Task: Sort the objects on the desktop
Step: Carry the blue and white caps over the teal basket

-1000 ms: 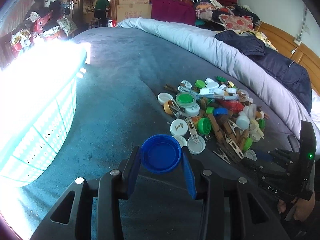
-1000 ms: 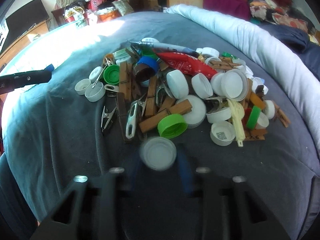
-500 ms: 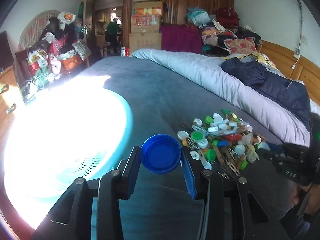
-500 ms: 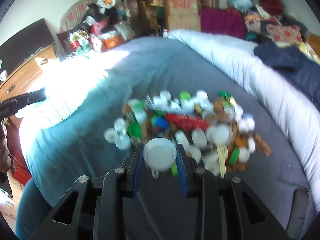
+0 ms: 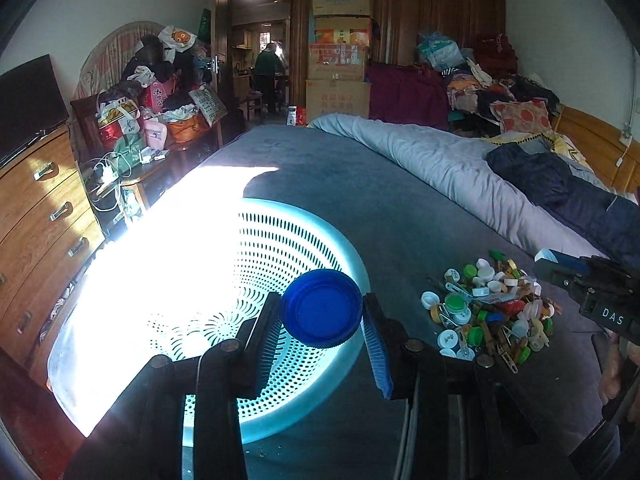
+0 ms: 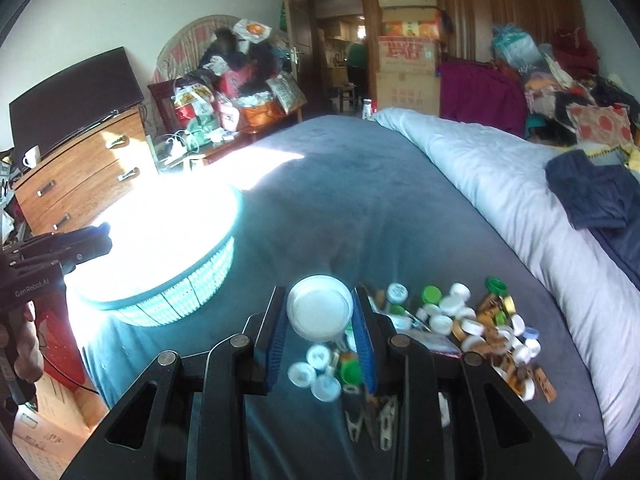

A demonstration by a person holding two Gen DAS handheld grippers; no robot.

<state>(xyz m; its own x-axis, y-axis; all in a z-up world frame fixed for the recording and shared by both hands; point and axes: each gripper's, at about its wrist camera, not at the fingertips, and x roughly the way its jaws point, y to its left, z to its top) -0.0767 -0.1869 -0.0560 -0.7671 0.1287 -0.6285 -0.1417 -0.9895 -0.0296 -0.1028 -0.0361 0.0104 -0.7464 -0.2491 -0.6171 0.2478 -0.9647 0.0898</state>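
Note:
My left gripper [image 5: 320, 320] is shut on a blue bottle cap [image 5: 321, 307] and holds it above the near rim of a turquoise perforated basket [image 5: 256, 248] on the bed. My right gripper [image 6: 320, 316] is shut on a white cap [image 6: 320, 313] and holds it above the pile of caps and clothespins [image 6: 452, 320]. That pile also shows in the left wrist view [image 5: 488, 308], right of the basket. The basket shows in the right wrist view [image 6: 172, 256], far left, washed out by sunlight. The left gripper's body shows there [image 6: 52, 252].
A grey-blue bedspread [image 5: 360, 184] covers the bed. A rolled pale quilt [image 5: 440, 160] and dark clothes [image 5: 560, 188] lie along the right. A wooden dresser [image 5: 36, 200] stands beyond the bed's left edge. Boxes and clutter fill the far room.
Both grippers have risen. The left one moved left with the blue cap until it hangs over the basket. The right one lifted the white cap off the pile.

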